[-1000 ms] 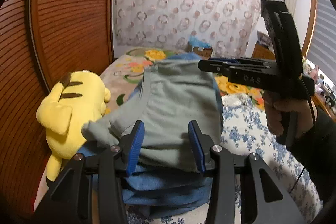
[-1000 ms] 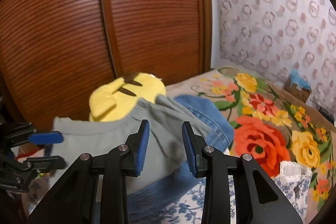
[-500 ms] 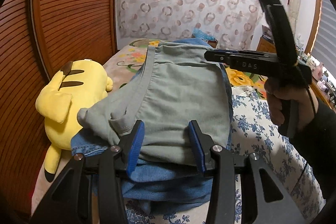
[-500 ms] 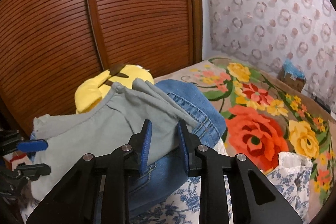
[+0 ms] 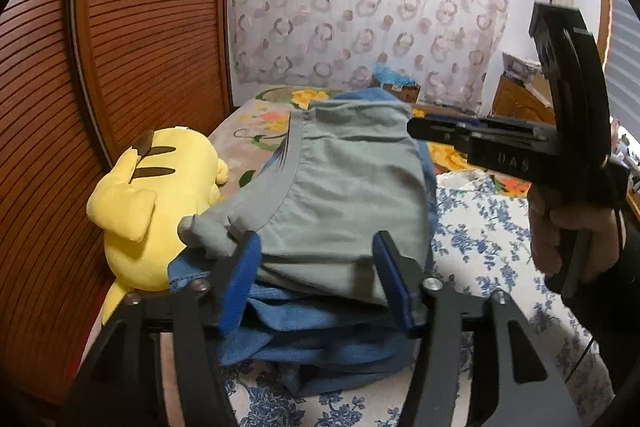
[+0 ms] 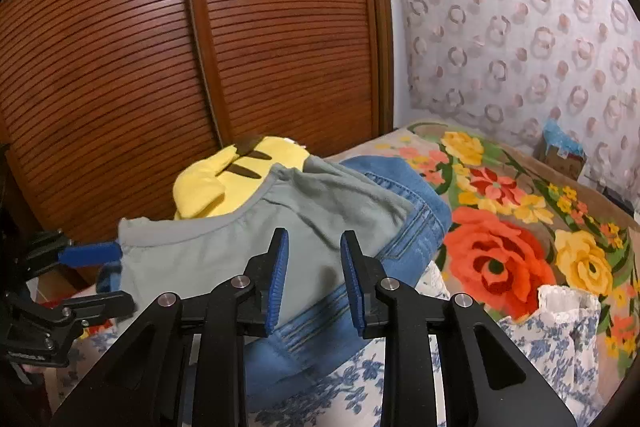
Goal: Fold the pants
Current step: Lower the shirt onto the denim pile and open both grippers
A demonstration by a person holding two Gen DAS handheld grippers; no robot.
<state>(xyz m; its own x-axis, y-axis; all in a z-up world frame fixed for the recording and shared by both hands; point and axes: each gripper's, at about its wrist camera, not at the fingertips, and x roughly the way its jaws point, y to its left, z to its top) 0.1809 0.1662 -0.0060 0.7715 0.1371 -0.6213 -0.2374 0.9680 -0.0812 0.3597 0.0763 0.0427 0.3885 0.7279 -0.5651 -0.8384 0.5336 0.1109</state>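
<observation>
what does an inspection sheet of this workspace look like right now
surface: bed under a blue-flowered white sheet, with a bright rose-patterned blanket further back.
job's things: grey-green cotton pants lying folded on a stack of blue denim jeans.
clutter: yellow plush toy beside the stack; white lace cloth; cardboard box by the wall.
grippers: left tongs opening, pants hem between the pads, not pinched; right tongs opening a little, gap narrow, hovering over the pants, nothing pinched.
cables: thin black cable under the person's sleeve.
surroundings: brown slatted wooden wardrobe doors; ring-patterned curtain.
</observation>
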